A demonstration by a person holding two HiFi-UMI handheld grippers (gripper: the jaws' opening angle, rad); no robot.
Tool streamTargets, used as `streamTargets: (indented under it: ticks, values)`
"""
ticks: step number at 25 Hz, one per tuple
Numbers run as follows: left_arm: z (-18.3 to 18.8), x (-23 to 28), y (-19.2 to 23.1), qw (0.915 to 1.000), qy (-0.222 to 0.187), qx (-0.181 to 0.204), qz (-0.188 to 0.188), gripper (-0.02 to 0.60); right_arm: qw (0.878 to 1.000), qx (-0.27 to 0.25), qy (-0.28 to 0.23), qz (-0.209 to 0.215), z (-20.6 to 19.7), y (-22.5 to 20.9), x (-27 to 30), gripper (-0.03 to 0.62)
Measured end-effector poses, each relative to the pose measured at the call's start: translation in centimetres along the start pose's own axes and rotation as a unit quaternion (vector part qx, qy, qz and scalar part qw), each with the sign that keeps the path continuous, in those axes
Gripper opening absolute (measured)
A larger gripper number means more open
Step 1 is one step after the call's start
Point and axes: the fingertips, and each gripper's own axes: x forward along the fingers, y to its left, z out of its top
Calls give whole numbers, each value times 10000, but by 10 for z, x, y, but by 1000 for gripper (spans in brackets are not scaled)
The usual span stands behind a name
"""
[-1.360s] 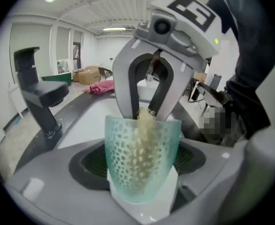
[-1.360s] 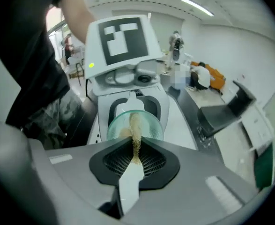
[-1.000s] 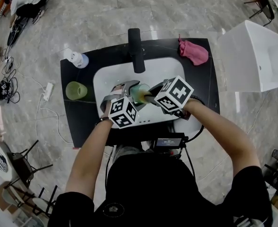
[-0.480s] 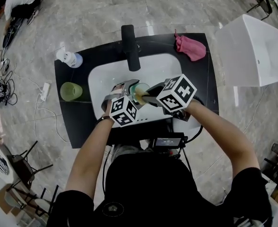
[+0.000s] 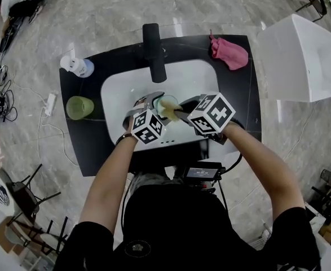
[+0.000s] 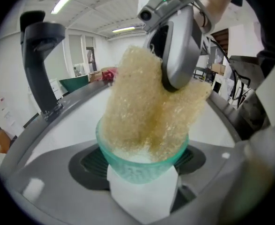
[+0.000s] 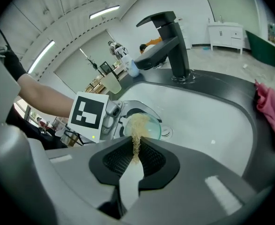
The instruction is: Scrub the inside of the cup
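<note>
A translucent teal cup (image 6: 142, 159) is held over the white sink (image 5: 117, 92), mouth tilted toward my right gripper. My left gripper (image 6: 142, 175) is shut on the cup's body. A coarse beige scrubbing sponge (image 6: 144, 102) is stuffed into the cup's mouth and bulges out above the rim. My right gripper (image 7: 135, 149) is shut on the sponge (image 7: 137, 130), its jaws pinching the outer end just in front of the cup (image 7: 151, 126). In the head view the cup (image 5: 166, 105) sits between the left gripper (image 5: 153, 105) and the right gripper (image 5: 182, 113).
A black faucet (image 5: 153, 49) stands at the basin's far edge. On the black counter (image 5: 92, 145) are a green cup (image 5: 79, 106) and a white and blue bottle (image 5: 76, 66) at left, and a pink cloth (image 5: 228, 52) at far right. A white box (image 5: 303, 61) stands beside the counter.
The head view has shifted a little. My right gripper has moved slightly toward me with the sponge. Both grips are the same as before.
</note>
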Motion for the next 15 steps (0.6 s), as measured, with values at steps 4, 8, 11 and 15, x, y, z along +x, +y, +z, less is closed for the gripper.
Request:
streamTargets:
  ticks: [4,8,11,15]
  values:
    - [-8,10,1,9998,-34,-194,-51,379,9994,248,-209,-139,-6,-11,-3,41]
    - [-9,21,7,9994,-159,-297,-11,379,9973,493,-447,-310,-10,-22,-15,40]
    - [-11,31,15,9988,-227,-427,106,379,9933,751,-760,-447,-8,-32,-28,40]
    - [-15,42,22,9974,-299,-610,240,379,9865,1017,-1144,-579,-3,-43,-41,40]
